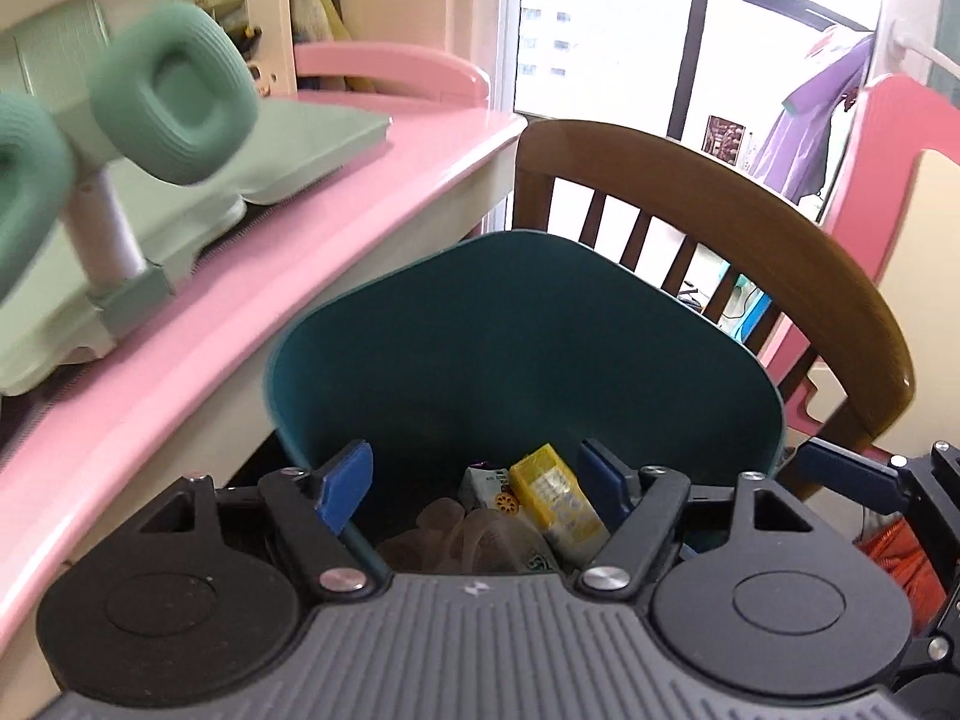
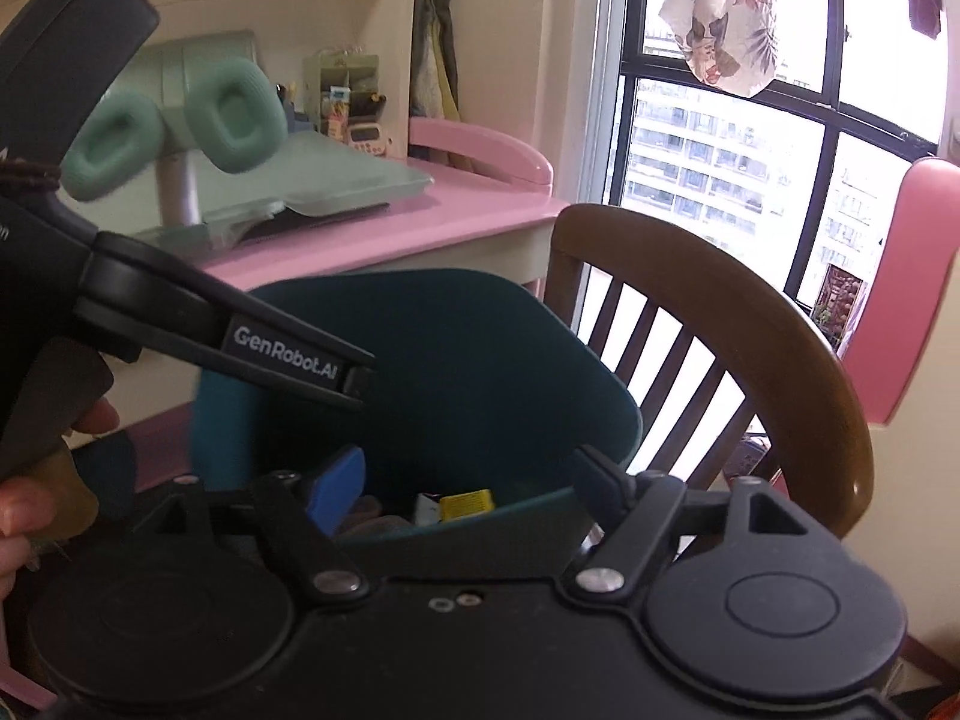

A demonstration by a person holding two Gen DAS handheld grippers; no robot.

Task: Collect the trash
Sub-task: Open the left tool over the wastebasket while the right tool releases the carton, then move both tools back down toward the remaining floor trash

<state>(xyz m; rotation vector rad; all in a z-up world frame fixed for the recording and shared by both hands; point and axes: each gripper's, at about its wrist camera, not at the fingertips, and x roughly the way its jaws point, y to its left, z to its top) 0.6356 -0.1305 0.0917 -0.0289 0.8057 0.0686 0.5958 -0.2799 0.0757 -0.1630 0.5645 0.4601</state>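
Note:
A dark teal bin (image 1: 522, 330) stands between the pink desk and a wooden chair. Inside lie a yellow carton (image 1: 558, 498), a small printed pack (image 1: 489, 483) and crumpled clear plastic (image 1: 468, 531). My left gripper (image 1: 480, 480) hangs open over the bin's near rim, with nothing pressed between its blue pads. In the right wrist view my right gripper (image 2: 468, 480) is also open above the bin (image 2: 432, 348), and the yellow carton (image 2: 465, 503) shows between its fingers, deeper inside. The left gripper's black arm (image 2: 282, 354) crosses that view from the left, held by a hand (image 2: 18, 510).
The pink desk (image 1: 240, 300) runs along the left, carrying a pale green stand with green ear-cup pads (image 1: 174, 96). The brown wooden chair (image 1: 720, 210) sits right behind the bin. A pink chair back (image 1: 900, 138) and a window fill the right.

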